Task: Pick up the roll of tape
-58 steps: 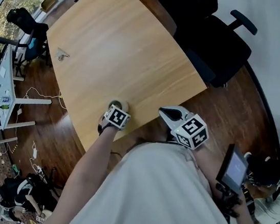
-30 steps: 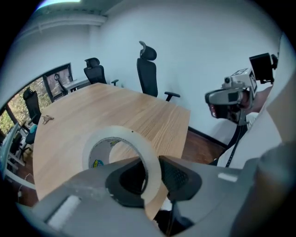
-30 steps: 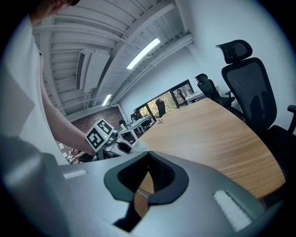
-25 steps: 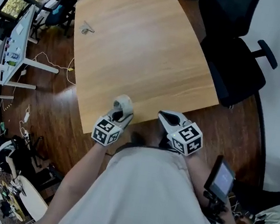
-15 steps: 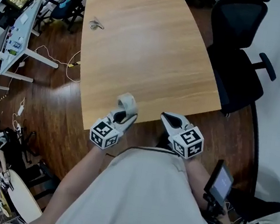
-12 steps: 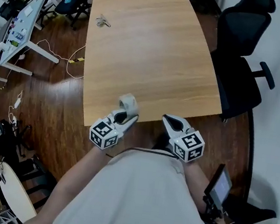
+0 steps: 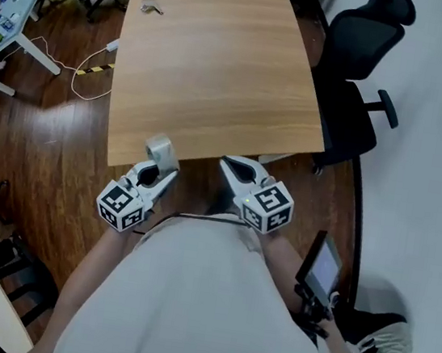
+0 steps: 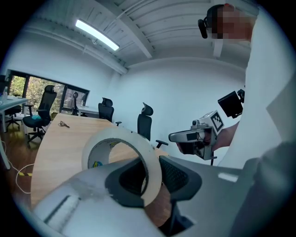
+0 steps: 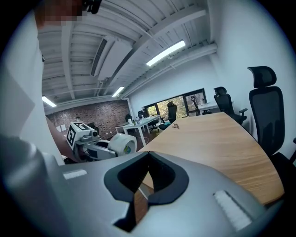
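Observation:
The roll of tape (image 7: 159, 149), a pale ring with a brown core, hangs in the air just off the near edge of the wooden table (image 7: 212, 64). My left gripper (image 7: 157, 169) is shut on it, one jaw through the hole and one outside. In the left gripper view the roll of tape (image 8: 149, 155) stands upright between the jaws of the left gripper (image 8: 147, 178). My right gripper (image 7: 235, 168) floats beside it to the right, shut and empty, its tips meeting in the right gripper view (image 9: 148, 155). That view also catches the roll of tape (image 9: 123, 144) at the left.
A small bunch of keys (image 7: 152, 5) lies at the table's far left corner. A black office chair (image 7: 349, 108) stands at the table's right side. Cables (image 7: 89, 71) trail over the wooden floor to the left. More desks and chairs (image 8: 44, 109) stand further back.
Earlier the left gripper was at the tape on the table near the edge. Since then both grippers have pulled back from the table and risen, and the tape has come off the table with the left one.

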Available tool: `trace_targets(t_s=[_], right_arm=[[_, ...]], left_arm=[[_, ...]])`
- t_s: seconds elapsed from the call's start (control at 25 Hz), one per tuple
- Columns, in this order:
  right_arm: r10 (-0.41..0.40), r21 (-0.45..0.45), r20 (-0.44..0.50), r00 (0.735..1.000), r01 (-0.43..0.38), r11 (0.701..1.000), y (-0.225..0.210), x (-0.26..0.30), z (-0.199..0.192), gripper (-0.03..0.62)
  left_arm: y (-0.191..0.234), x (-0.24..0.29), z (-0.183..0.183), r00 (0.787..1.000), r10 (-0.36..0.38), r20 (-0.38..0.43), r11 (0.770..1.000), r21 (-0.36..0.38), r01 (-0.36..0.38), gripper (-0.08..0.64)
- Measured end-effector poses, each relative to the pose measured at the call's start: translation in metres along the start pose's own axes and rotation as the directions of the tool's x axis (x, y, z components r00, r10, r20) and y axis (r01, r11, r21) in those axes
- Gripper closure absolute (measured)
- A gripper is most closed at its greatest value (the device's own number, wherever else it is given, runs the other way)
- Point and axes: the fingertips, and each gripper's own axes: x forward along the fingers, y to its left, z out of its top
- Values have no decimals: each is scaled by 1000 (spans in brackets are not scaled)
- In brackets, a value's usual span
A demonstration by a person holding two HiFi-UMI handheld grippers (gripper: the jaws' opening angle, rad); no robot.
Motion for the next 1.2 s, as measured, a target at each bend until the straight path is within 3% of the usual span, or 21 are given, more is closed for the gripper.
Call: trace_targets(t_s=[0.28, 0.72, 1.2], right_arm=[[-9, -28, -25, 1000, 8, 1000, 50, -10, -6, 586], [70, -30, 13, 997, -70, 997, 122, -24, -20, 586], [74, -47, 48, 996, -72, 996, 164, -4, -22, 586]], left_arm=[[-10, -43, -18, 1000, -6, 23, 1000, -24, 6, 460], [-48, -90, -32, 997, 10, 72, 1000, -9, -9, 459], [-44, -145, -48, 993, 0, 115, 1000, -22, 3, 457]])
